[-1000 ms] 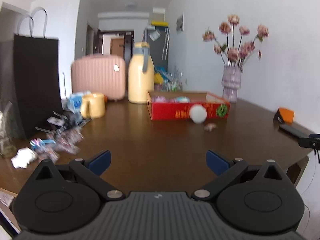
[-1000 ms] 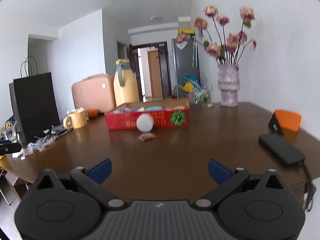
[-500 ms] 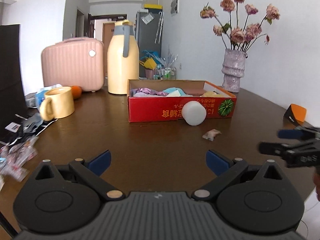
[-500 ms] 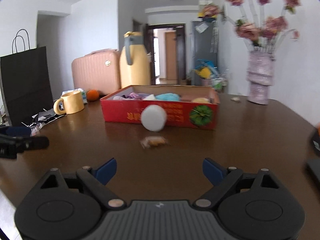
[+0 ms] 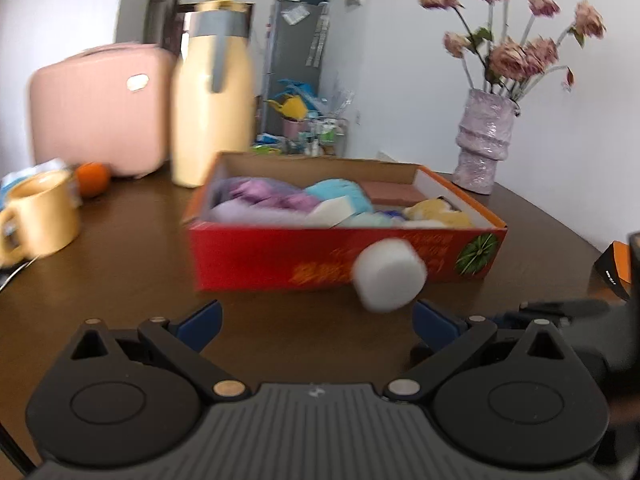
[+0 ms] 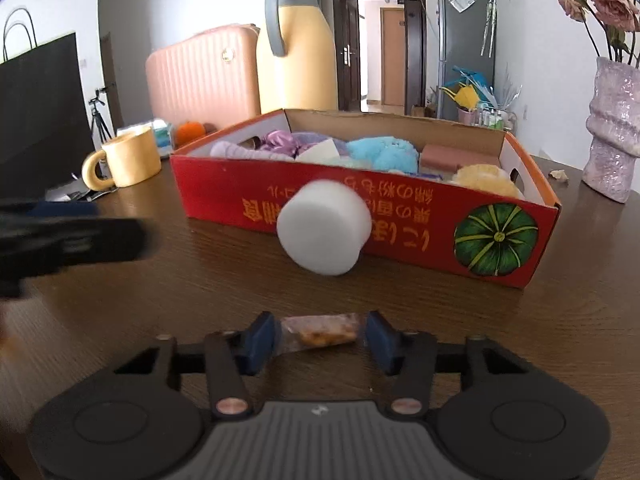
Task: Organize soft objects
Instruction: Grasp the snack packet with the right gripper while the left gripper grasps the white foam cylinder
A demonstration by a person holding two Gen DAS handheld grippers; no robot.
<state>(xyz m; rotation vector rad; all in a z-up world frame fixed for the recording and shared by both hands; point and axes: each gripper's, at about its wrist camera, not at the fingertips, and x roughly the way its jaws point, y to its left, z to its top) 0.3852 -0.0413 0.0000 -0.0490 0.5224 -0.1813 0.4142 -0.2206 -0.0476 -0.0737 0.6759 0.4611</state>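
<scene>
Right gripper (image 6: 320, 336) closing around snack packet (image 6: 320, 330), formerly wide, box (image 6: 360, 216) nearer

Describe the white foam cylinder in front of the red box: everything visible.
The white foam cylinder is short and squat with a matte, soft-looking surface. It lies tipped on its side on the brown wooden table, flat end toward the cameras, resting against the red cardboard box, partly covering its yellow lettering. No claw touches it.

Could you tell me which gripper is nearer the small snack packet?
Right. The right gripper is closing with the packet between its pads; the left gripper is off to the side.
</scene>
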